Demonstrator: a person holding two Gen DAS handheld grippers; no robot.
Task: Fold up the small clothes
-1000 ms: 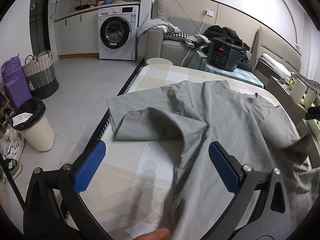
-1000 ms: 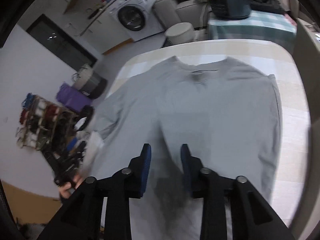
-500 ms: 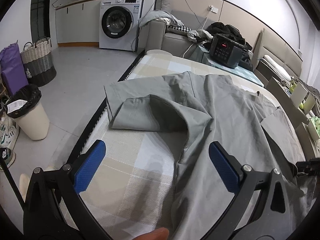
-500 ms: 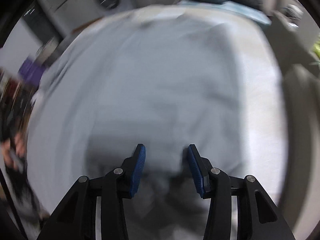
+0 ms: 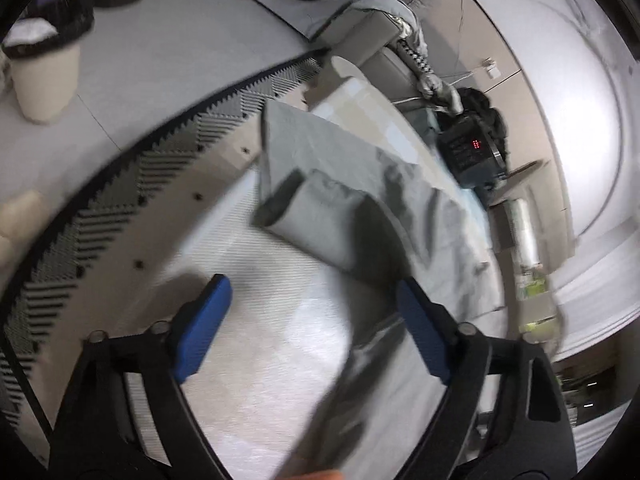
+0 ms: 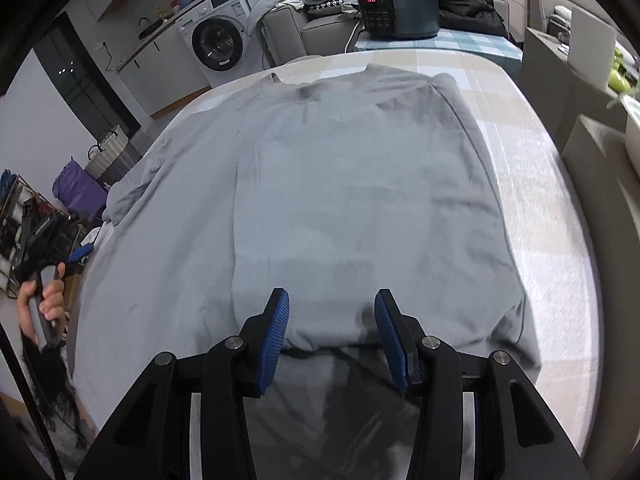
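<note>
One plain grey cotton t-shirt (image 6: 340,184) spread out on one checked beige-and-white table cover (image 6: 536,184). Two black handheld grippers with blue pads: the right one (image 6: 330,330) up close, the left one (image 6: 48,236) off at the table's edge in one hand (image 6: 42,300). Behind that, one white front-loading washing machine (image 6: 218,46), one black cooker with a red display (image 6: 396,10), one woven basket (image 6: 110,148), one purple bag (image 6: 76,188).
</note>
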